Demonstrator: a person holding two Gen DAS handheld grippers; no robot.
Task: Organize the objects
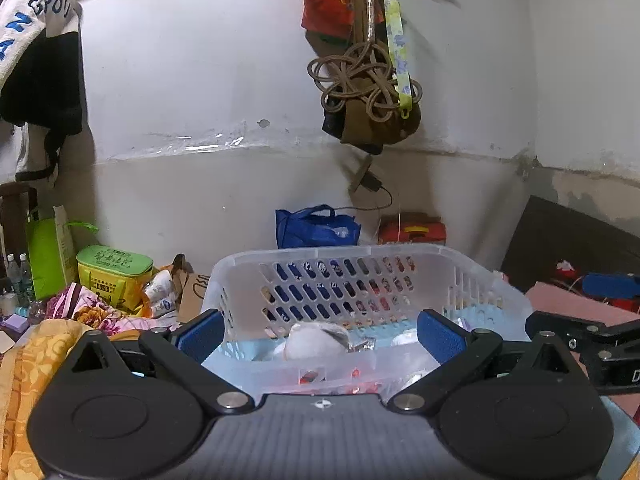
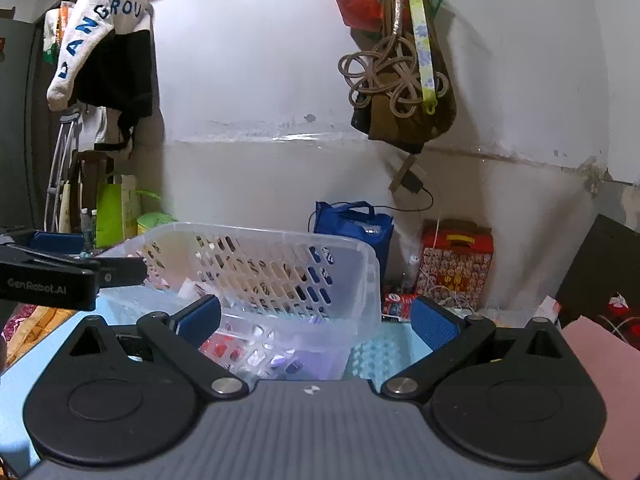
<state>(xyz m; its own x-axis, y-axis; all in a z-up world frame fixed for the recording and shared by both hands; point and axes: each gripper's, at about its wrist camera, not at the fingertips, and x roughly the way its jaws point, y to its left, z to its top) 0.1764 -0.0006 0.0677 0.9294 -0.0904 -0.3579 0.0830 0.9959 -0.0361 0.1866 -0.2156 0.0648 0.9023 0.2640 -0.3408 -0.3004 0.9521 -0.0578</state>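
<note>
A translucent white plastic basket (image 1: 360, 264) with slotted walls stands on a light blue mat (image 2: 376, 356). Inside lie a white wrapped bundle (image 1: 316, 340) and small red and clear packets (image 1: 352, 384). My left gripper (image 1: 320, 332) is open, its blue pads either side of the basket's near rim. My right gripper (image 2: 316, 320) is open and empty, at the basket's (image 2: 280, 272) near right corner. Small red and purple packets (image 2: 256, 352) show through the basket's wall. Each gripper appears at the edge of the other's view.
A blue bag (image 1: 316, 228) and a red box (image 2: 456, 264) stand by the white wall. Bags and a coiled rope (image 1: 360, 80) hang above. A green box (image 1: 114, 272) and patterned cloths (image 1: 48, 344) lie left. A pink sheet (image 2: 600, 364) lies right.
</note>
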